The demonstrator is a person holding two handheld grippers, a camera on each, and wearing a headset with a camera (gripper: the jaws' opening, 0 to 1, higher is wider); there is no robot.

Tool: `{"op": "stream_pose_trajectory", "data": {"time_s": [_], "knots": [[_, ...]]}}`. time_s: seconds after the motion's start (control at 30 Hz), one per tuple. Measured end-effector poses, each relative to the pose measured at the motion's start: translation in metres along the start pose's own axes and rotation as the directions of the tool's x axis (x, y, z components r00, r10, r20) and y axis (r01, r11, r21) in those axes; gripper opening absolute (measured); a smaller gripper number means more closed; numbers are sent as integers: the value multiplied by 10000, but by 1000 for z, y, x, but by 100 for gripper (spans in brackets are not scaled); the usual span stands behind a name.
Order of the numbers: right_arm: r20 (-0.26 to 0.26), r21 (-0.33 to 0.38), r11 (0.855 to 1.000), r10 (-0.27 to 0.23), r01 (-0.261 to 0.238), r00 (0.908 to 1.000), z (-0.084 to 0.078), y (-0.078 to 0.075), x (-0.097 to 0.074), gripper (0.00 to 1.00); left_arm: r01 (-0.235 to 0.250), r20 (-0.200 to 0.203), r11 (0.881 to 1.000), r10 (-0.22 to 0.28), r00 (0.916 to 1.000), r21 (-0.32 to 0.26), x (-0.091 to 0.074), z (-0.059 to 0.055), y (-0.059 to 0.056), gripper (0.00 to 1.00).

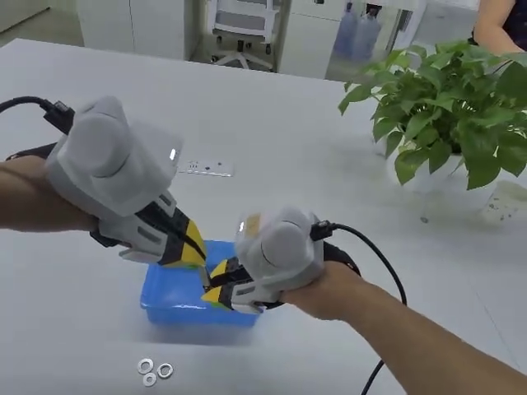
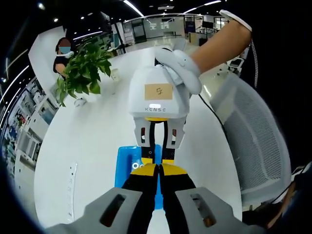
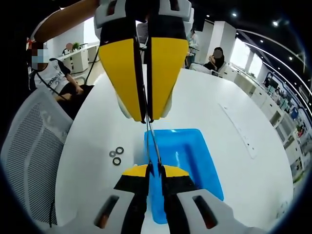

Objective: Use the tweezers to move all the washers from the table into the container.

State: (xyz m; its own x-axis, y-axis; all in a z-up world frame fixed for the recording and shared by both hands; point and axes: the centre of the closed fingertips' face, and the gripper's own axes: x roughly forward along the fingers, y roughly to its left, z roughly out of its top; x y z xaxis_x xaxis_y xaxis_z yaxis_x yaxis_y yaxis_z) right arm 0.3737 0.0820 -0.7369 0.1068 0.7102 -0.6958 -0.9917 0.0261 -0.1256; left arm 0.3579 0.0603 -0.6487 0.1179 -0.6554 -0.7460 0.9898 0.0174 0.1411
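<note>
Tweezers gripped from both ends, washers not yet moved

We see the left gripper (image 1: 196, 255) and the right gripper (image 1: 212, 292) meeting tip to tip above the blue container (image 1: 169, 290). In the right gripper view each has its jaws pressed together on an end of the thin tweezers (image 3: 152, 144) that span the gap between them. Three washers (image 1: 155, 369) lie in a tight cluster on the white table (image 1: 329, 148), just beside the container on the near side and apart from the tweezers. The part of the container's inside that shows in the right gripper view looks bare, so we judge that the transfer has not begun. What remains is to settle the tweezers in one gripper, then carry all three washers across, one at a time.
</note>
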Motion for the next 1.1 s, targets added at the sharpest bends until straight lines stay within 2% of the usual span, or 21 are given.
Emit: {"op": "stream_pose_trajectory", "data": {"time_s": [0.57,1.1], "knots": [[256,-176,9997,155,-150,9996,6,33,13,11,88,-440,9999,-92,9990,-112,-2,-11,-32,6],[473,-225,9982,564,-553,9973,5,58,34,12,253,-735,9987,-286,9969,-452,1,-28,-53,6]]}}
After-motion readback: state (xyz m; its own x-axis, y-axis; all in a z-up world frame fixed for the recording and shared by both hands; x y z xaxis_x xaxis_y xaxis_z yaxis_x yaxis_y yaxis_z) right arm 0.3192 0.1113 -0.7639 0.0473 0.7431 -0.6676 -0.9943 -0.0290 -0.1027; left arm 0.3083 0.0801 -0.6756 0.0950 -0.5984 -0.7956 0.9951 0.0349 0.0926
